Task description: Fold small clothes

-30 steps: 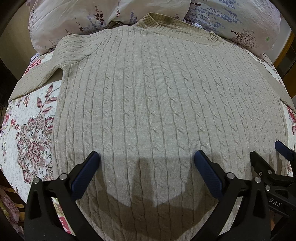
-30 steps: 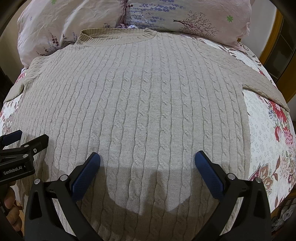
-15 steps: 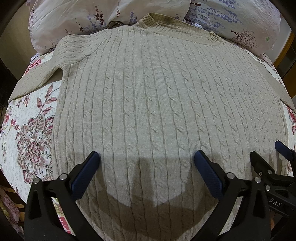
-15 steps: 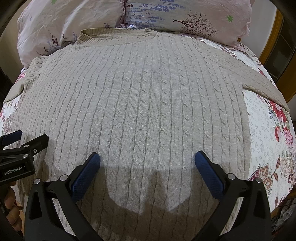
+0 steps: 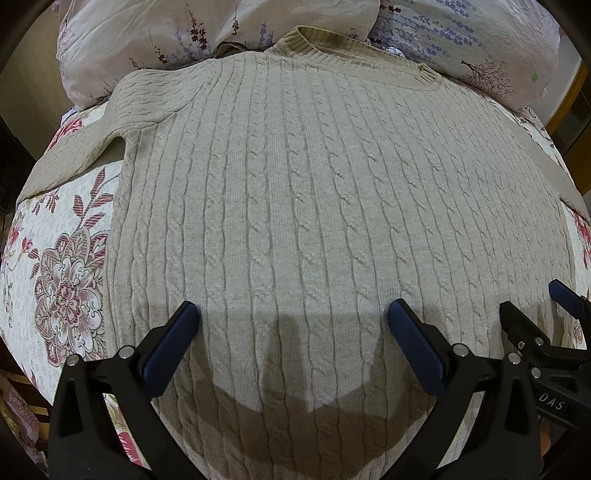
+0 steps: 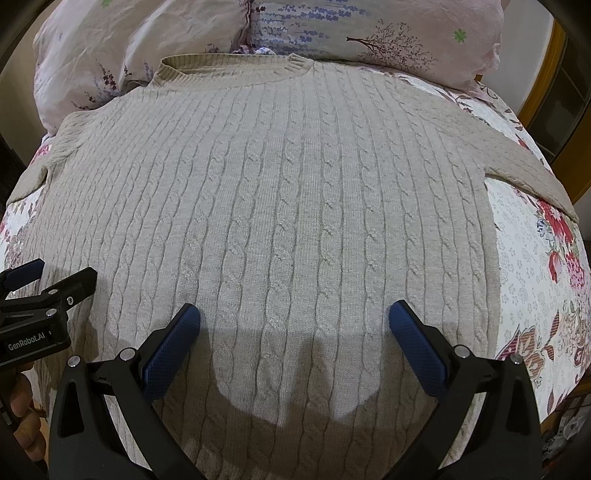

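A beige cable-knit sweater point(image 5: 314, 206) lies flat and face up on the bed, collar point(image 5: 354, 48) at the far end, sleeves spread to both sides. It also fills the right wrist view point(image 6: 288, 206). My left gripper point(image 5: 293, 321) is open and empty, hovering over the sweater's lower left part. My right gripper point(image 6: 294, 321) is open and empty over the lower right part. Each gripper shows at the edge of the other's view: the right one point(image 5: 535, 314) and the left one point(image 6: 48, 277).
The sweater rests on a floral bedspread point(image 5: 62, 280), also seen at the right point(image 6: 535, 266). Two floral pillows point(image 5: 184, 33) point(image 6: 369, 29) lie past the collar. A wooden frame point(image 6: 543, 74) stands at the far right.
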`<control>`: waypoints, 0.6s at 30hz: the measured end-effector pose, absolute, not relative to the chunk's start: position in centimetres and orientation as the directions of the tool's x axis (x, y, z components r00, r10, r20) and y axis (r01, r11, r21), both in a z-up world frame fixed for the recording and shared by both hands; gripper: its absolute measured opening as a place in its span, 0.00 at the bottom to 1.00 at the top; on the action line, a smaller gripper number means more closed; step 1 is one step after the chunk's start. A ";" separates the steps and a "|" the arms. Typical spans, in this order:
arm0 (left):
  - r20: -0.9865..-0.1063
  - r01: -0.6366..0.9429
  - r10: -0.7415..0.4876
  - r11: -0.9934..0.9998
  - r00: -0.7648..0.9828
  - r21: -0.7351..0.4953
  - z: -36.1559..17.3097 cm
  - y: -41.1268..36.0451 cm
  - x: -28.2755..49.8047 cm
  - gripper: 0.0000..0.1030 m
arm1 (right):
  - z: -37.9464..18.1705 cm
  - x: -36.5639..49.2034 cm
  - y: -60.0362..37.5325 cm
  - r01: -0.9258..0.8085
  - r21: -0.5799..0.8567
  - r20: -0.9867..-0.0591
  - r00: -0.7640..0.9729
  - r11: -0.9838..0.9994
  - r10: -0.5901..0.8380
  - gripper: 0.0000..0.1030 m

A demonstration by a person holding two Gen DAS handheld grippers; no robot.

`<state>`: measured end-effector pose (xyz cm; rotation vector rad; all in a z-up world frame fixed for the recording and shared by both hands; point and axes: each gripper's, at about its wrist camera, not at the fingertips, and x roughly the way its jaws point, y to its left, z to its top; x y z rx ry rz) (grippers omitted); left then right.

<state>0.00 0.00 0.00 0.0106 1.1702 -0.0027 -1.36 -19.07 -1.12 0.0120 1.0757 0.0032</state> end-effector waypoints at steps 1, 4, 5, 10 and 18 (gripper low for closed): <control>-0.921 0.008 0.004 1.000 0.390 0.007 0.0 0.0 0.0 0.98 | -1.1 -1.4 -19.1 0.001 0.011 -0.881 0.473 1.000 0.010 0.99; -0.921 0.008 0.003 1.000 0.390 0.007 0.0 0.0 0.0 0.98 | -1.1 -1.2 -19.2 -0.009 0.011 -0.881 0.474 1.000 0.014 0.99; -0.921 0.008 0.004 1.000 0.390 0.007 0.0 0.0 0.0 0.98 | -1.1 -1.3 -19.2 -0.013 0.011 -0.880 0.475 1.000 0.016 0.99; -0.920 0.008 0.003 1.000 0.391 0.007 0.0 0.0 0.0 0.98 | -1.1 -1.5 -19.2 -0.034 0.010 -0.870 0.493 0.999 0.026 0.99; -0.924 0.014 0.001 1.000 0.382 0.007 -0.1 0.0 0.3 0.98 | -0.4 -1.1 -20.2 -0.072 0.041 -0.867 0.494 0.997 0.071 0.99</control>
